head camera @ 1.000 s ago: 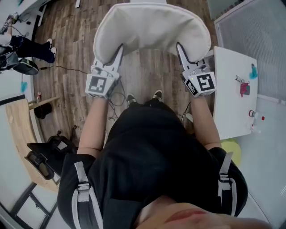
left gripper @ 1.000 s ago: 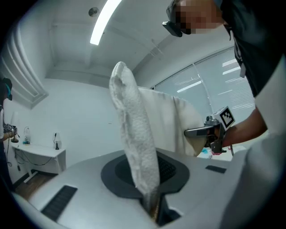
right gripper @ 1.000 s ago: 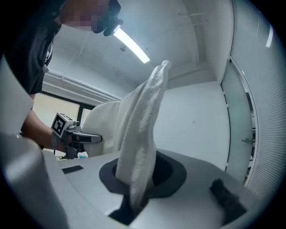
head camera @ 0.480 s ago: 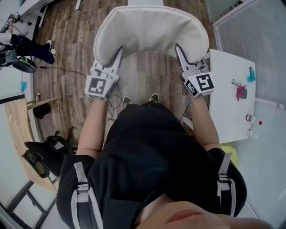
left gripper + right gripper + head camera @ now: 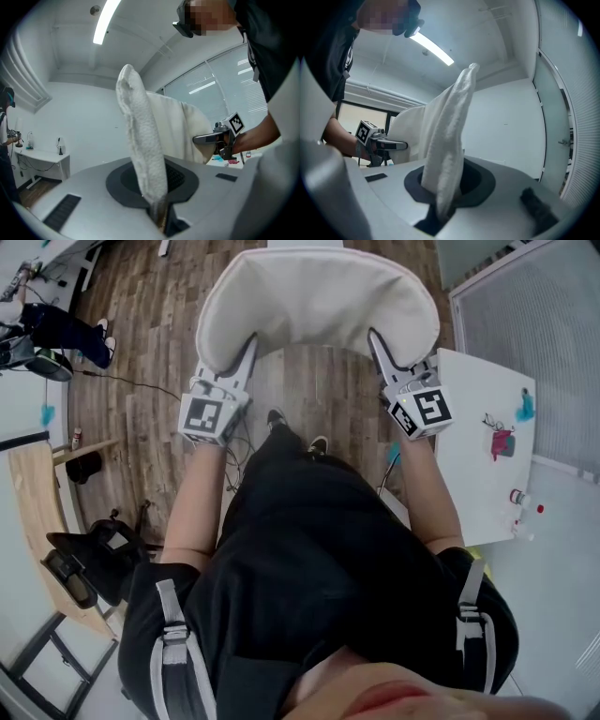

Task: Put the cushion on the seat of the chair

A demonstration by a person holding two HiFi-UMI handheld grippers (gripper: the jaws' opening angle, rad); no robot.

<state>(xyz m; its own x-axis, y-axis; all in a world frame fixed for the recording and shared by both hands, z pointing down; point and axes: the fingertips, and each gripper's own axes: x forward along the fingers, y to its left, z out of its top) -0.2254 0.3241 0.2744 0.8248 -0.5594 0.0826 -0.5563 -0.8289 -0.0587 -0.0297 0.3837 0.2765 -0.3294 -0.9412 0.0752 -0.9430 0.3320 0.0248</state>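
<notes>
A white padded cushion (image 5: 319, 301) hangs in the air over the wooden floor, in front of the person, stretched between the two grippers. My left gripper (image 5: 249, 345) is shut on its left edge and my right gripper (image 5: 374, 341) is shut on its right edge. In the left gripper view the cushion's fleecy edge (image 5: 140, 140) rises from the pinched jaws (image 5: 159, 216), with the right gripper (image 5: 206, 138) across from it. In the right gripper view the cushion (image 5: 446, 145) stands up from the closed jaws (image 5: 439, 213), and the left gripper (image 5: 391, 146) shows beyond it.
A white table (image 5: 473, 456) with small items stands close on the right, beside a frosted glass wall (image 5: 534, 324). A wooden board (image 5: 33, 502) and a black chair-like shape (image 5: 75, 563) lie at the lower left. Another person (image 5: 52, 329) and floor cables (image 5: 141, 385) are at the upper left.
Both grippers have carried the cushion across the floor, still gripped. The person's left foot has stepped forward, and the table and floor have shifted in view.
</notes>
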